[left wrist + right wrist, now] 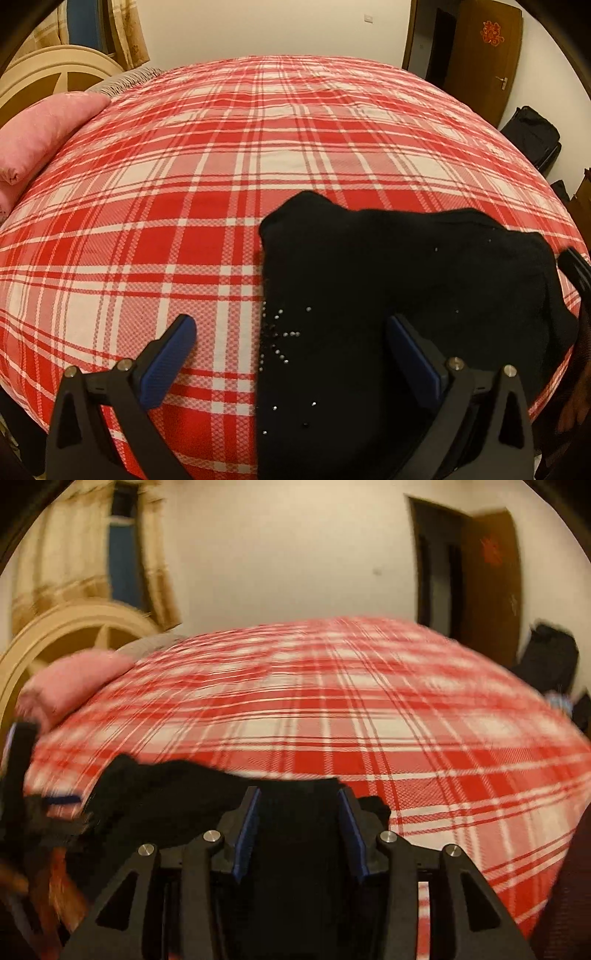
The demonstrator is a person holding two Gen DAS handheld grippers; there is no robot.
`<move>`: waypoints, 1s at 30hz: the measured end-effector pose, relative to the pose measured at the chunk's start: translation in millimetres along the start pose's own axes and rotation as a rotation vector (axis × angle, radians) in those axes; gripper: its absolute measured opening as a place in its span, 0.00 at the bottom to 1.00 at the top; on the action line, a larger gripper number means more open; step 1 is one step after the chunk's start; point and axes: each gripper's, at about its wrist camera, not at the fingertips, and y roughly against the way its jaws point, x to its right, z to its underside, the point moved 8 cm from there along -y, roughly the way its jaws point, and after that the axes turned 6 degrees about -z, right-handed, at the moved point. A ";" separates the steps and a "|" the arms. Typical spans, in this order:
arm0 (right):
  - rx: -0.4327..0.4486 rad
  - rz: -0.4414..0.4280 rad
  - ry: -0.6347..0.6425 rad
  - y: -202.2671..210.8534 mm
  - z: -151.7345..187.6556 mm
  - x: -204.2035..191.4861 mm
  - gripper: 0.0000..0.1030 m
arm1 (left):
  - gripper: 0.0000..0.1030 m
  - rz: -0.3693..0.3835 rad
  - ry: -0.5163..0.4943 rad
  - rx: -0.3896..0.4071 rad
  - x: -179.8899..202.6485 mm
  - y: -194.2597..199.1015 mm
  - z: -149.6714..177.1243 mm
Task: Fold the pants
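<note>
Two grippers work at black pants (388,295) — soft, rhinestone-studded, bunched on the plaid bedsheet (221,166). Left gripper (291,332) gapes wide, straddling their edge; right gripper (299,812) — narrower — has fabric between its pads, grip unclear.

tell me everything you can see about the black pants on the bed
The black pants lie in a folded, slightly rumpled bundle near the close edge of the red plaid bedspread. The fabric looks soft and matte, with small shiny studs scattered along the left side. The open left tool straddles that left edge. In the blurred right wrist view, dark cloth sits between the right tool's pads.
</note>
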 end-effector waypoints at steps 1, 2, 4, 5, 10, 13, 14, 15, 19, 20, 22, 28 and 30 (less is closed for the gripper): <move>-0.014 0.003 0.032 5.3 5.2 -4.3 0.43 | 1.00 -0.002 0.000 0.001 -0.1 0.0 0.1; -0.031 0.006 0.046 6.9 10.3 -5.5 0.43 | 1.00 -0.003 0.000 0.002 -0.1 0.2 0.3; -0.093 -0.005 0.035 5.8 27.1 -3.8 0.43 | 1.00 -0.007 0.003 0.001 -0.4 0.6 0.8; -0.114 -0.006 0.024 4.5 33.9 -1.0 0.43 | 1.00 -0.010 0.003 0.000 -0.3 0.8 0.8; -0.133 -0.005 -0.029 5.1 53.2 11.0 0.53 | 1.00 -0.025 -0.009 0.002 0.2 2.5 2.3; -0.138 -0.009 -0.055 4.2 55.1 14.8 0.57 | 1.00 -0.028 -0.006 0.001 -0.7 3.5 5.0; -0.139 -0.013 -0.068 4.3 55.9 15.7 0.57 | 1.00 -0.028 -0.007 0.002 -1.1 4.0 5.8; -0.139 -0.019 -0.084 4.2 56.5 17.1 0.57 | 1.00 -0.025 -0.008 0.003 -1.8 5.1 6.6; -0.146 -0.019 -0.092 5.4 55.5 15.9 0.57 | 1.00 0.021 -0.011 0.015 -8.5 11.3 7.8; -0.147 -0.018 -0.090 5.9 55.3 15.2 0.57 | 1.00 0.027 -0.006 0.023 -12.7 13.2 8.1; -0.146 -0.018 -0.091 6.1 55.2 15.3 0.57 | 1.00 0.033 0.009 0.031 -21.0 15.4 8.7; -0.145 -0.022 -0.100 6.4 55.8 16.2 0.57 | 1.00 0.127 0.088 0.009 -32.4 15.6 11.8; -0.140 -0.034 -0.114 8.5 53.7 17.2 0.57 | 1.00 0.179 0.113 0.013 -28.4 18.4 9.5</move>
